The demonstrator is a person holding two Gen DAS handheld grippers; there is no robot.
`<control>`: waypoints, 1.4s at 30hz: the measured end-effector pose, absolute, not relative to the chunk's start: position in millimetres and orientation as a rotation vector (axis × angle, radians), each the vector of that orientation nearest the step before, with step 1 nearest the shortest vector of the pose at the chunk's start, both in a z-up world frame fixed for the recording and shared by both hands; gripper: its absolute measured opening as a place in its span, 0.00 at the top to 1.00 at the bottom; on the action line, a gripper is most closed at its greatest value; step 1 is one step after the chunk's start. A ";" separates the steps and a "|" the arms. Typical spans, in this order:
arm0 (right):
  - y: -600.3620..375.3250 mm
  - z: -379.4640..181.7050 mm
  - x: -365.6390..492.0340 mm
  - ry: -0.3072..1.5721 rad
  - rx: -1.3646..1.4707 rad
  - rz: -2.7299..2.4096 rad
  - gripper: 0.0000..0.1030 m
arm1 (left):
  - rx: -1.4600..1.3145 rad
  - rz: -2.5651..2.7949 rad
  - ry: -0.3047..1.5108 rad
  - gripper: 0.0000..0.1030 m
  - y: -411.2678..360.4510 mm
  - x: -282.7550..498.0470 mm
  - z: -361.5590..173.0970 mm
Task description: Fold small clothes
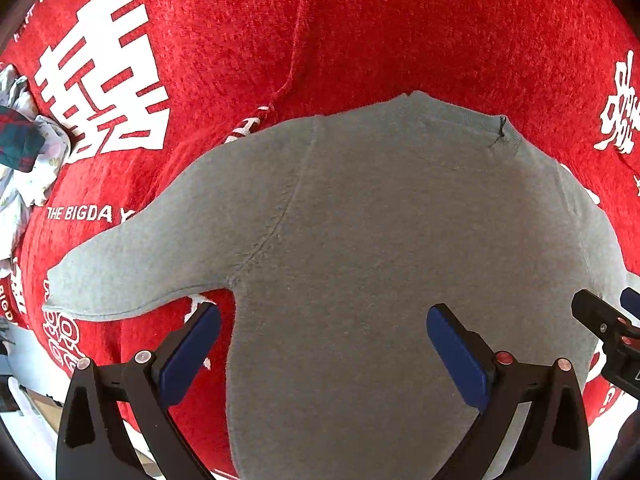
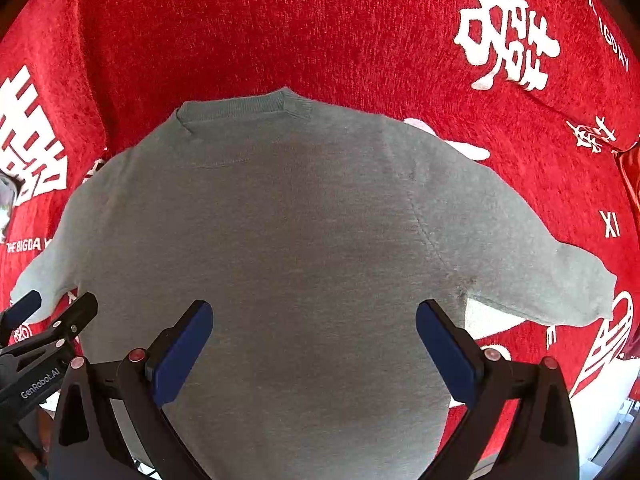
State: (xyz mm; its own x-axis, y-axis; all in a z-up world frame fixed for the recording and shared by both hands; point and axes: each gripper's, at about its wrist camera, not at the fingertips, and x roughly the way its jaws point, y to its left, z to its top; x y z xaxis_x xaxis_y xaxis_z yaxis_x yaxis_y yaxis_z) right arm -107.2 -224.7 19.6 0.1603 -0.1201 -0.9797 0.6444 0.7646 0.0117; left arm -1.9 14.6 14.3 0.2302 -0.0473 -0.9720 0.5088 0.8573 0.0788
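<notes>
From the left wrist, the left claw (image 1: 323, 344) hangs spread wide, gripping nothing, above the grey sweater (image 1: 360, 240) lying flat on the red blanket (image 1: 400, 32); its sleeve runs off left. From the right wrist, the right claw (image 2: 314, 340) gapes likewise over the sweater's body, collar straight ahead.

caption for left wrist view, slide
Open left gripper above a flat grey T-shirt on a red printed cloth.

Sweater (image 1: 360, 240) spread flat on blanket (image 1: 400, 40), collar at 12 o'clock; clothes pile (image 1: 28, 152) at 9 o'clock.
</notes>
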 end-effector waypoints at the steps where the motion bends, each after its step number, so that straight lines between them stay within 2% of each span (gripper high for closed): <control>1: -225.3 19.4 -107.1 1.307 0.487 -0.576 0.01 | 0.423 -0.398 1.290 0.00 14.7 -1.5 14.7; 42: -226.2 16.0 -101.7 1.311 0.462 -0.567 0.01 | 0.424 -0.388 1.279 0.00 17.7 0.4 17.0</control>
